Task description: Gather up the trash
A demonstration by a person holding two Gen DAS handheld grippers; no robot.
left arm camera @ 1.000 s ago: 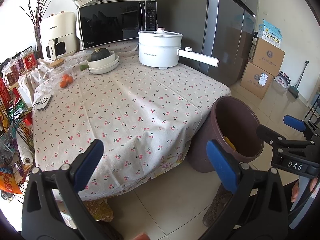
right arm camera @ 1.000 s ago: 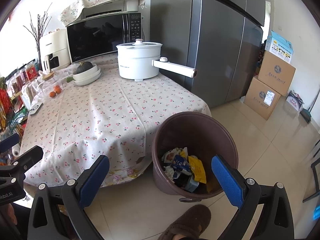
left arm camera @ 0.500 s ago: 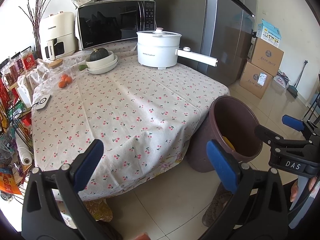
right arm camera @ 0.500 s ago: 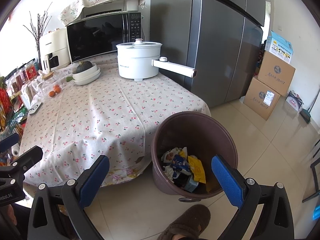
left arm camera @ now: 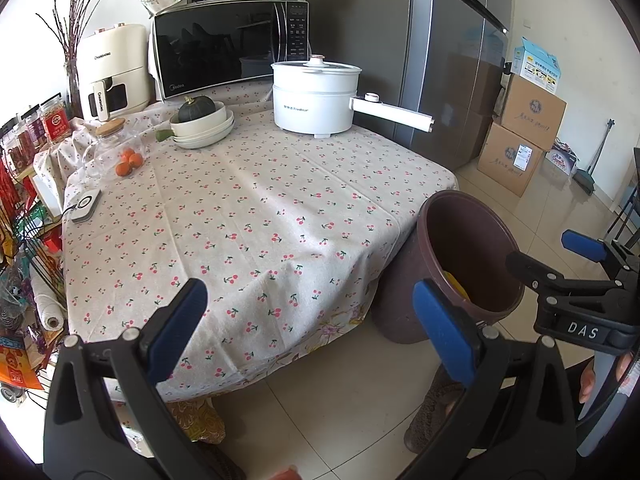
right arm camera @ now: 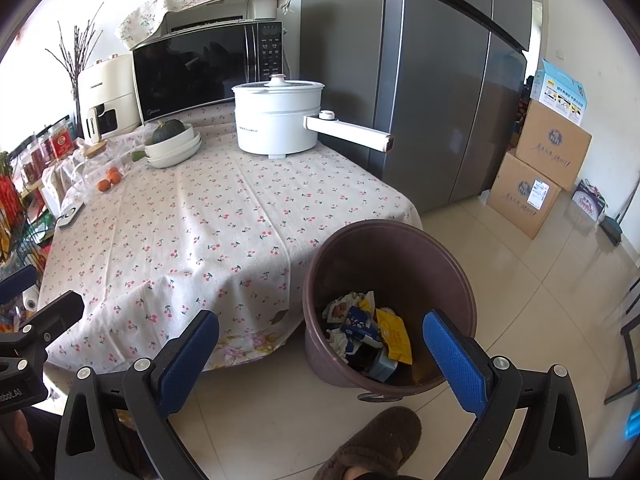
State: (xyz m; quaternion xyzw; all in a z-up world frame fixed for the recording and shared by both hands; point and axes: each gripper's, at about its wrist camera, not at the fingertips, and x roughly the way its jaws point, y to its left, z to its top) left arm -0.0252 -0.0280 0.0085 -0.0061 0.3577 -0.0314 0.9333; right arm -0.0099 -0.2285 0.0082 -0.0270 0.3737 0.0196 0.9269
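Observation:
A brown trash bin (right arm camera: 390, 240) stands on the tiled floor at the table's near right corner; it also shows in the left wrist view (left arm camera: 476, 220). It holds several wrappers (right arm camera: 372, 328), white, blue and yellow. My right gripper (right arm camera: 320, 354) is open and empty, above the floor just in front of the bin. My left gripper (left arm camera: 310, 320) is open and empty, held over the table's front edge, left of the bin. The right gripper shows in the left wrist view (left arm camera: 580, 268).
A table with a cherry-print cloth (left arm camera: 248, 216) carries a white electric pot (left arm camera: 316, 102), a microwave (left arm camera: 228, 46), stacked bowls with a squash (left arm camera: 202, 124), oranges (left arm camera: 128, 162) and a small white device (left arm camera: 86, 204). A grey fridge (right arm camera: 432, 80) and cardboard boxes (right arm camera: 536, 168) stand at right. A slipper (right arm camera: 376, 440) is near the bin.
Both grippers stay open and empty and have hardly moved; the left wrist view drifts very slightly.

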